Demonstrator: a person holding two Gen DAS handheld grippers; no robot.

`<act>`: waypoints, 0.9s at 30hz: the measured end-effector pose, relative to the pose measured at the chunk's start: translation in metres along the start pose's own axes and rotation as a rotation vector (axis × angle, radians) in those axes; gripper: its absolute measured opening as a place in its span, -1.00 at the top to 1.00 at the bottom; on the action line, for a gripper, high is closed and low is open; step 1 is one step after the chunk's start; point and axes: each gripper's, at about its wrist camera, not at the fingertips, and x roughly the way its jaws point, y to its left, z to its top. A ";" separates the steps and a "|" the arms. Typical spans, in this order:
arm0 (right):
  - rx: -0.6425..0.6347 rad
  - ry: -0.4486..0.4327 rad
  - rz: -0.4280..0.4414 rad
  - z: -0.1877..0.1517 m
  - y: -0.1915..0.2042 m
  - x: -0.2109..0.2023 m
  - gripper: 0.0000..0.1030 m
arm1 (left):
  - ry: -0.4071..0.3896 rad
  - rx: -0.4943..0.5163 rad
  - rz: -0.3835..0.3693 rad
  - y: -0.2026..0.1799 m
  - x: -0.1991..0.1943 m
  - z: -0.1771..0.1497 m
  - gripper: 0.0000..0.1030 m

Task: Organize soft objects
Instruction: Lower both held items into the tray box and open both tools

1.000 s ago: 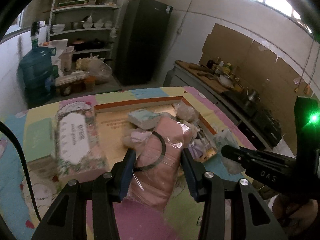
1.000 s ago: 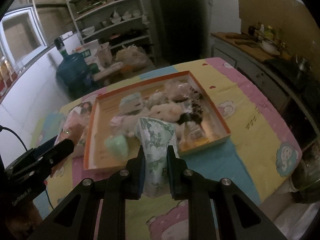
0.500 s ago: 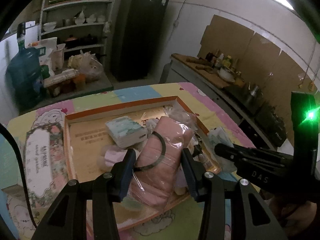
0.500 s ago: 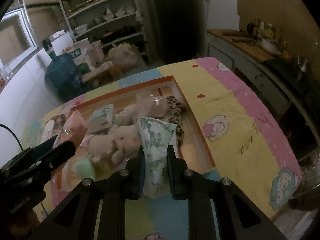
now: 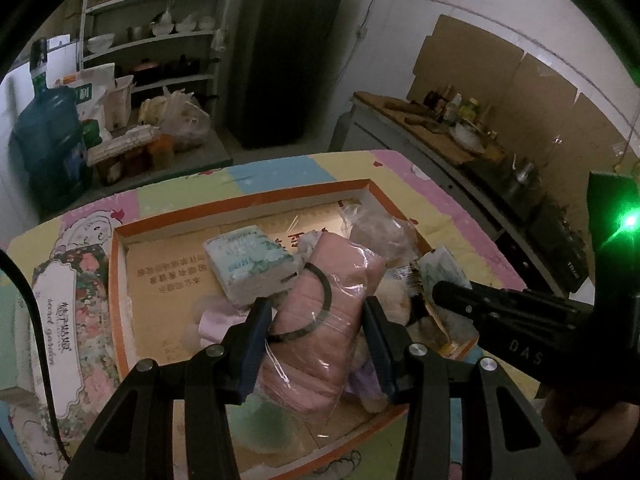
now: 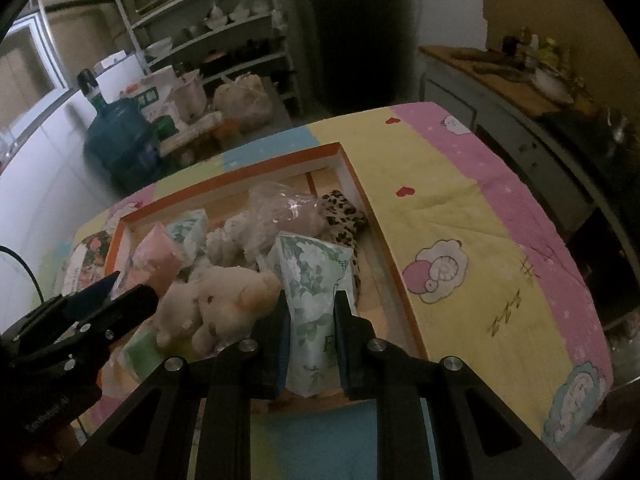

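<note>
Home kitchen, shelves (image 5: 160, 36) of bowls far left, dark fridge (image 5: 288, 60) far centre, counter (image 5: 432, 128) with bottles right, water jug (image 5: 48, 140) left

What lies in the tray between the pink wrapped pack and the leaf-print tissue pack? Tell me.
In the right wrist view, a beige plush toy lies between the pink wrapped pack and the leaf-print tissue pack.

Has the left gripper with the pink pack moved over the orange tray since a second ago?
Yes. The left gripper, shut on the pink pack, has moved rightward from the floral box to over the orange tray.
</note>
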 end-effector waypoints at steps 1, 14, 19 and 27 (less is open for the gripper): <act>-0.001 0.003 0.001 0.001 -0.001 0.002 0.62 | 0.005 0.001 0.002 0.000 0.002 0.000 0.08; -0.027 0.013 -0.002 0.009 -0.003 0.020 0.61 | 0.042 -0.006 0.035 0.002 0.028 -0.002 0.08; -0.049 0.006 -0.008 0.011 0.000 0.024 0.57 | 0.047 -0.014 0.032 0.004 0.031 -0.002 0.05; -0.037 0.016 -0.007 0.010 0.001 0.026 0.39 | 0.054 -0.032 0.018 0.008 0.029 -0.003 0.00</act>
